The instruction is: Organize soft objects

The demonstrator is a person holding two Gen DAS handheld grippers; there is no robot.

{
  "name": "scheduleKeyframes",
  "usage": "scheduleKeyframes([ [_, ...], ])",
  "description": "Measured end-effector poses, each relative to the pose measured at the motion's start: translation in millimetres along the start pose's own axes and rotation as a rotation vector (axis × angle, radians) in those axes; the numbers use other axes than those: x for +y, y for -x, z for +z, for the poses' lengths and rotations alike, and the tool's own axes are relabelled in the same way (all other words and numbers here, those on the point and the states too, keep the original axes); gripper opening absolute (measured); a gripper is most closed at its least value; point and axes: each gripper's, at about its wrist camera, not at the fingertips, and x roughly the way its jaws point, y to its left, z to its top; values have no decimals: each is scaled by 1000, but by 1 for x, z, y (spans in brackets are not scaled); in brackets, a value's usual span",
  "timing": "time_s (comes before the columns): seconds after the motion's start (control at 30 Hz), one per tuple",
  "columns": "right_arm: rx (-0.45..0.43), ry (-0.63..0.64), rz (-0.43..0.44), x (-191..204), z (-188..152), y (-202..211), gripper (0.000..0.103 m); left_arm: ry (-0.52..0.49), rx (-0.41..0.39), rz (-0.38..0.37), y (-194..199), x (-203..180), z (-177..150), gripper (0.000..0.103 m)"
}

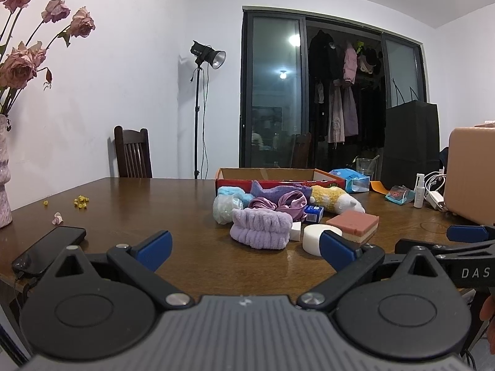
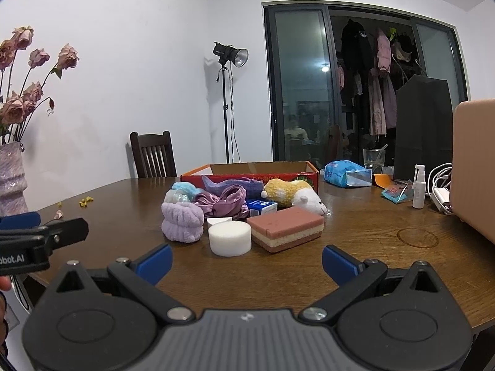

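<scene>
A pile of soft things lies mid-table: a lilac fluffy headband [image 1: 261, 228] [image 2: 182, 222], a white round sponge [image 1: 317, 238] [image 2: 229, 237], a pink layered sponge [image 1: 353, 225] [image 2: 286, 228], a purple satin scrunchie [image 1: 278, 204] [image 2: 223, 203], a yellow-white plush [image 1: 335, 201] [image 2: 292, 196] and a purple sock [image 1: 278, 189] [image 2: 235, 185]. Behind them stands an open red cardboard box [image 1: 278, 178] [image 2: 256, 171]. My left gripper [image 1: 246, 249] is open and empty, near the front edge. My right gripper [image 2: 246, 262] is open and empty, just short of the sponges.
A black phone [image 1: 49, 249] lies front left, a vase of dried roses [image 1: 4, 167] at far left. A small blue box [image 1: 314, 213] sits in the pile. A tissue pack [image 2: 346, 173], glass [image 2: 373, 157], spray bottle [image 2: 419, 190], cables and a tan case [image 2: 475, 167] crowd the right.
</scene>
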Motion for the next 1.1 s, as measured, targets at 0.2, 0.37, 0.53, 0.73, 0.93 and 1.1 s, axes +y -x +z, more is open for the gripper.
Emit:
scheduleKeyframes([
  [0.2, 2, -3, -3, -2, -1, 0, 103, -2, 2, -3, -1, 0, -1, 103],
  [0.37, 2, -2, -5, -2, -2, 0, 103, -2, 5, -5, -2, 0, -3, 103],
  [0.53, 1, -3, -6, -2, -2, -1, 103, -5, 6, -7, -3, -1, -3, 103],
  [0.73, 1, -1, -6, -3, -1, -1, 103, -4, 6, -6, -3, -1, -3, 103],
  [0.93, 1, -1, -7, -2, -1, -1, 103, -3, 7, -6, -3, -1, -3, 103],
  [1.1, -16, 1, -7, -4, 1, 0, 103, 1, 4, -8, -5, -1, -2, 103],
])
